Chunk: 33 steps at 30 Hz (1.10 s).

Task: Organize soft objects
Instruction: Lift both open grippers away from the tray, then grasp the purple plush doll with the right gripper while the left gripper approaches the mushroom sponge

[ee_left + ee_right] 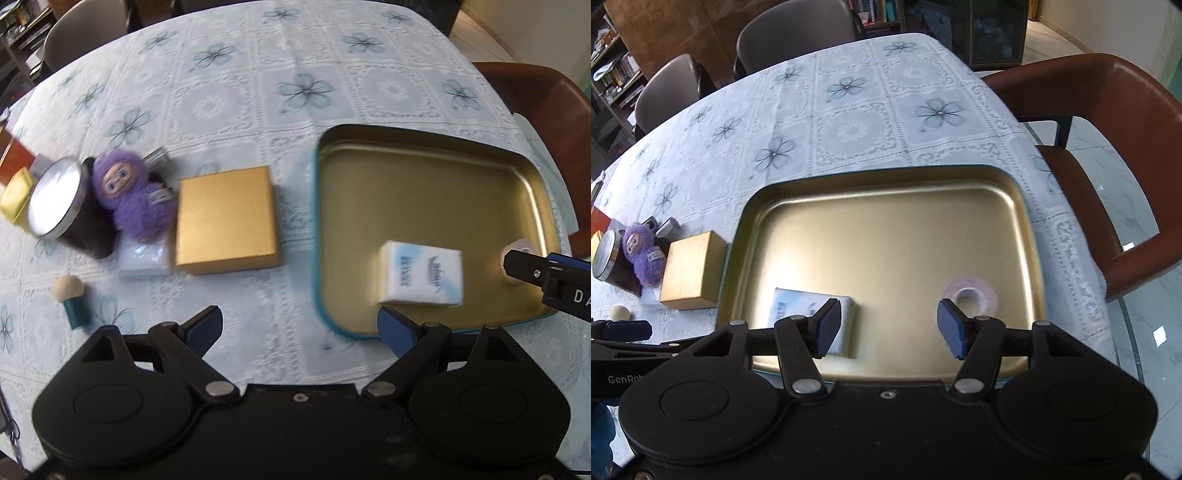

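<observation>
1. Landmark: I take the gold metal tray (886, 229) as reference. It is rectangular with rounded corners, a raised rim and a teal outer edge, and it sits on a lace-patterned tablecloth (229, 96) printed with blue flowers.
2. Left gripper (300, 328): I see both blue ribbed pads spread wide with nothing between them. It hovers over bare cloth just outside the tray's left near corner; its right pad overlaps the tray rim in view.
3. Right gripper (889, 325): I see the fingers wide apart and holding nothing, positioned over the tray's near edge.
4. Inside the tray: a white tissue pack (421, 273) with blue print, soft and rectangular, lies in the near-left part. A pale pink ring-shaped soft item (971, 295), too blurred to identify, lies in the near-right part. The two are well apart; the tray's far half is bare metal.
5. Left of the tray: a flat square gold box (226, 219) with a matte grained lid sits near the rim, with a strip of cloth between them.
6. Farther left: a fluffy purple plush doll (135, 192) leans between the box and a dark round tin (62, 199) with a silver lid.
7. Nearer than the doll: a cream-headed puff (72, 299) on a teal handle lies alone on the cloth.
8. Right of the tray: the table edge, then a brown leather chair (1123, 147).
</observation>
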### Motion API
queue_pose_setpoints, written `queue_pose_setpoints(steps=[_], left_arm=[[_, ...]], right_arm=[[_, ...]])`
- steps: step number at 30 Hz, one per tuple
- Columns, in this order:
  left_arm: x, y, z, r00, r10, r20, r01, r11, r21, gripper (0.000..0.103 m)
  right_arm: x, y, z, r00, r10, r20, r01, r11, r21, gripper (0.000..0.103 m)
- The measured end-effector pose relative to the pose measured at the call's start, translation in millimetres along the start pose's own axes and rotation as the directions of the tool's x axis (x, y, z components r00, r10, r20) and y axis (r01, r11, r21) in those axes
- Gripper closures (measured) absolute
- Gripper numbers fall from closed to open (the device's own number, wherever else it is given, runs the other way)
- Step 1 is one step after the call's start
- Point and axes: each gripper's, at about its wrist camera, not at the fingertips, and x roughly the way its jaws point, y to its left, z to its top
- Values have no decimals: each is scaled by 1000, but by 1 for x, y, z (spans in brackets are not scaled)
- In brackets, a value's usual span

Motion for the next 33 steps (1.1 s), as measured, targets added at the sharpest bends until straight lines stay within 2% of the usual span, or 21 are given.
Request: queue_pose_setpoints(steps=[4, 11, 19, 25, 33], left_arm=[[4, 45, -11, 1000, 18, -15, -19, 999, -46, 12], [16, 142, -33, 995, 87, -52, -93, 987, -134, 13], [25, 236, -48, 987, 140, -82, -155, 961, -229, 13], [29, 269, -49, 987, 138, -78, -153, 957, -248, 13], [24, 286, -51, 994, 100, -32, -105, 945, -310, 13]], right_arm=[[5, 36, 0, 1000, 9, -7, -10, 999, -32, 46], [14, 118, 0, 999, 38, -19, -40, 992, -121, 46], [35, 217, 3, 996, 91, -20, -93, 954, -286, 46], [56, 276, 6, 993, 115, -1, -105, 898, -426, 47], [91, 310, 8, 994, 105, -9, -91, 812, -576, 47]])
